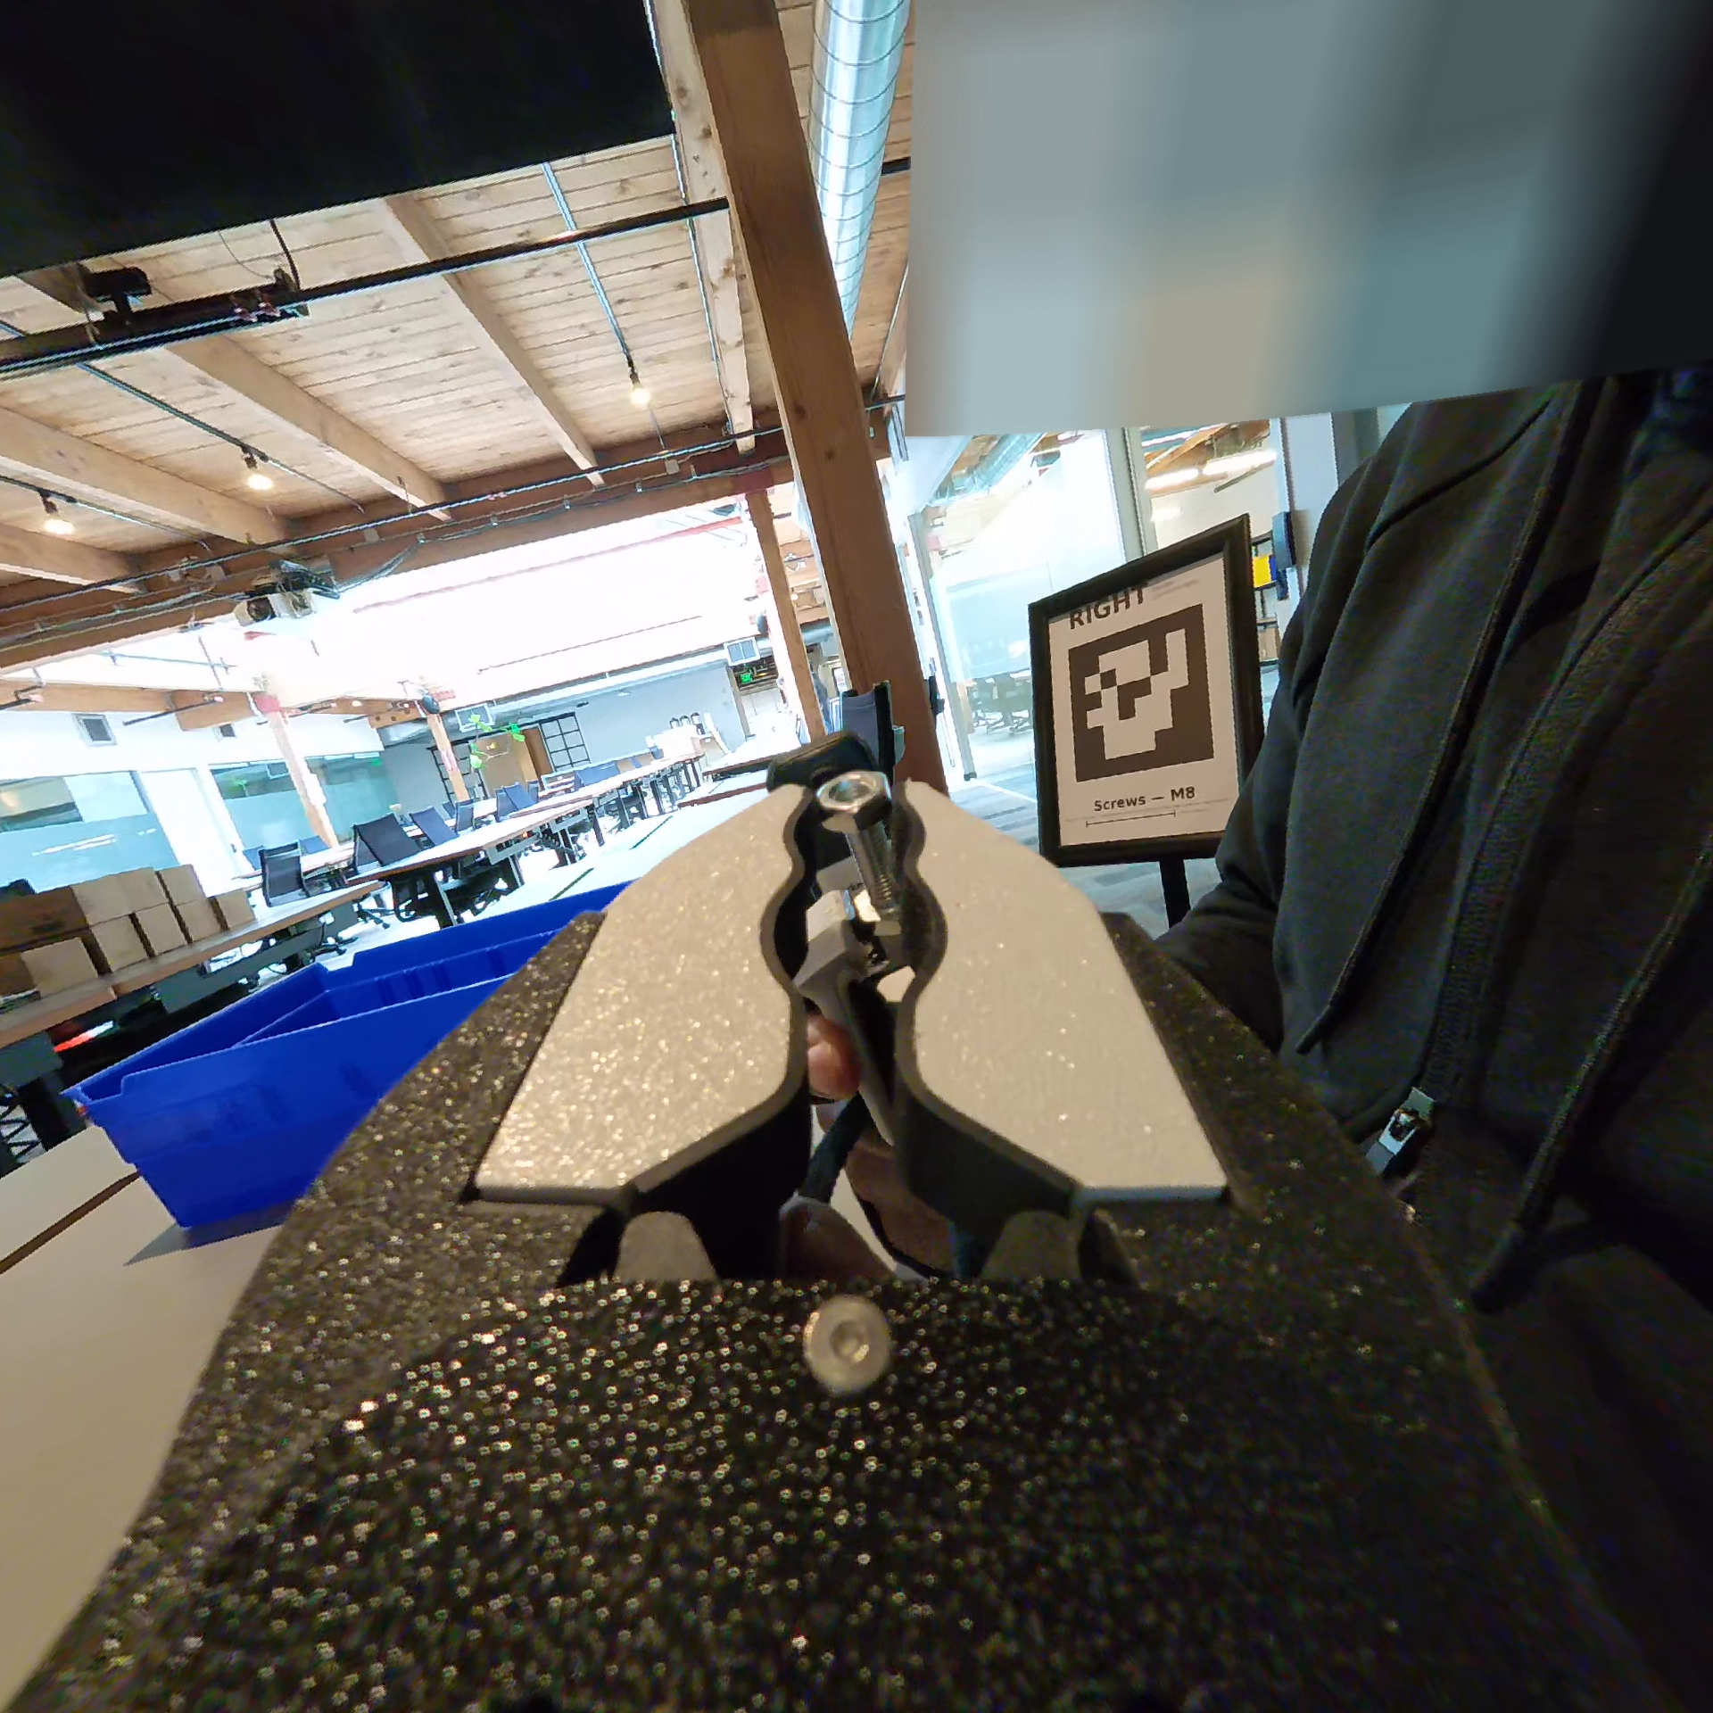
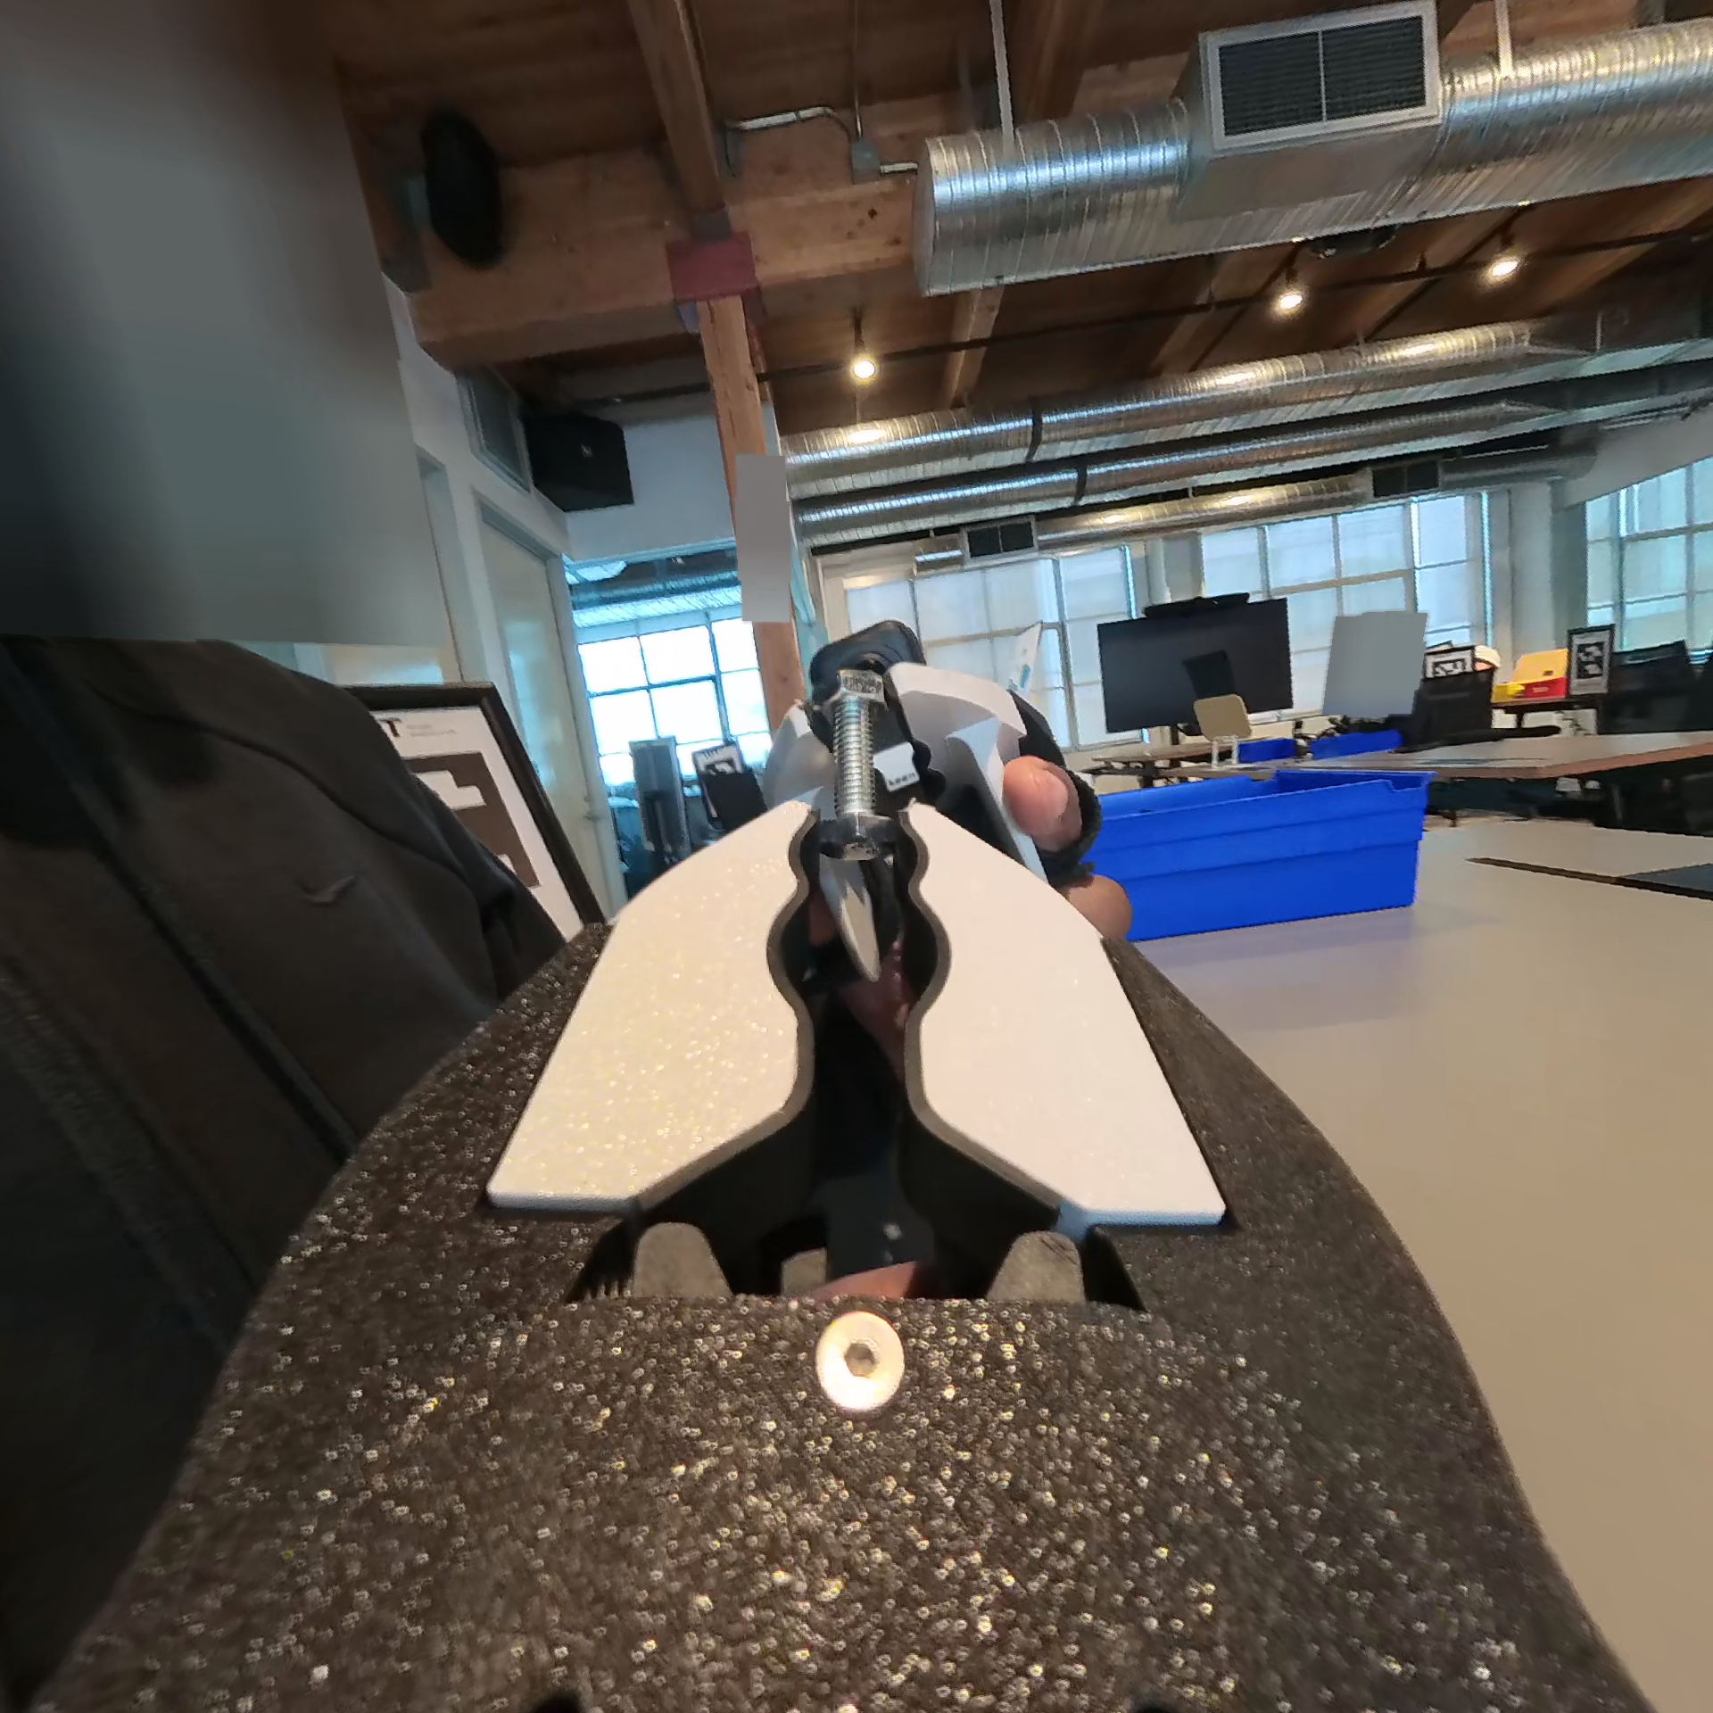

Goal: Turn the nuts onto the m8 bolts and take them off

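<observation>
A silver M8 bolt [image 2: 853, 760] is held in the air between both grippers. My right gripper [image 2: 857, 834] is shut on the bolt's head end, and the threaded shaft points away from it. My left gripper [image 1: 848, 797] is shut on a hex nut [image 1: 845, 795] at the far end of the shaft [image 1: 873, 862]. In the right wrist view the nut [image 2: 860, 686] sits in the left gripper's grey fingers [image 2: 955, 732]. In the left wrist view the right gripper's fingers [image 1: 839, 955] show through the gap below the bolt.
Blue plastic bins [image 1: 278, 1066] [image 2: 1270, 843] stand on the pale table [image 2: 1390, 1066]. A framed marker sign [image 1: 1145, 695] stands close by the person's dark jacket [image 1: 1483, 834]. A hand [image 2: 1047, 797] holds the left gripper.
</observation>
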`<state>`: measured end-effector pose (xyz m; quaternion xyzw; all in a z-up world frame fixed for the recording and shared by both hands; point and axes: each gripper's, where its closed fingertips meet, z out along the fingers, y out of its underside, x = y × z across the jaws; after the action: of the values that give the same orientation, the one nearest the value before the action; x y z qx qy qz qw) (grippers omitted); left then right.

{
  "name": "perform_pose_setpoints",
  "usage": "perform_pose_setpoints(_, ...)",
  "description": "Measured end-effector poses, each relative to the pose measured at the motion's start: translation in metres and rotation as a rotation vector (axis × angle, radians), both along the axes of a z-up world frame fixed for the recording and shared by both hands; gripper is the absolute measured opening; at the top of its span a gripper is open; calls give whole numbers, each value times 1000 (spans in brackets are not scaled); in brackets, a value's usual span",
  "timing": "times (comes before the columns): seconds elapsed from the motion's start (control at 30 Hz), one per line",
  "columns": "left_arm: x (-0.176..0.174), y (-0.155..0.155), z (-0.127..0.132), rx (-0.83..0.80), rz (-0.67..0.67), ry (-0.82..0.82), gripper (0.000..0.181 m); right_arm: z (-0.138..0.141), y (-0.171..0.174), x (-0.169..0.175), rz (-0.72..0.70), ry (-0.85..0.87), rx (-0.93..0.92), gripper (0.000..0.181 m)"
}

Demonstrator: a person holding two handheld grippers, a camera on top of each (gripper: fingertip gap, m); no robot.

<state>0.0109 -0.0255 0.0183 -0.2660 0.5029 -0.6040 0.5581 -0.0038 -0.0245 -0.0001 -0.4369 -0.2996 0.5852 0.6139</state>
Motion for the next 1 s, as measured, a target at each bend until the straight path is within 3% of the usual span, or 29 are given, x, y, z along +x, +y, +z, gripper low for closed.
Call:
perform_pose_setpoints(0.3, 1, -1, 0, -11, -6, 1, 19, 2, -2, -1, 17, 43, -15, 14)
perform_pose_setpoints(0.57, 5, 4, -1, -34, 26, 32, 25, 7, 3, 8, -54, 68, 11, 15)
perform_pose_setpoints(0.8, 2, 16, 24, -72, 228, 242, 30, 11, 14, 22, -182, 53, 59, 14)
perform_pose_setpoints(1.0, 7, 9, 31, -125, 462, 435, 30, 12, 21, 28, -397, 11, 154, 14)
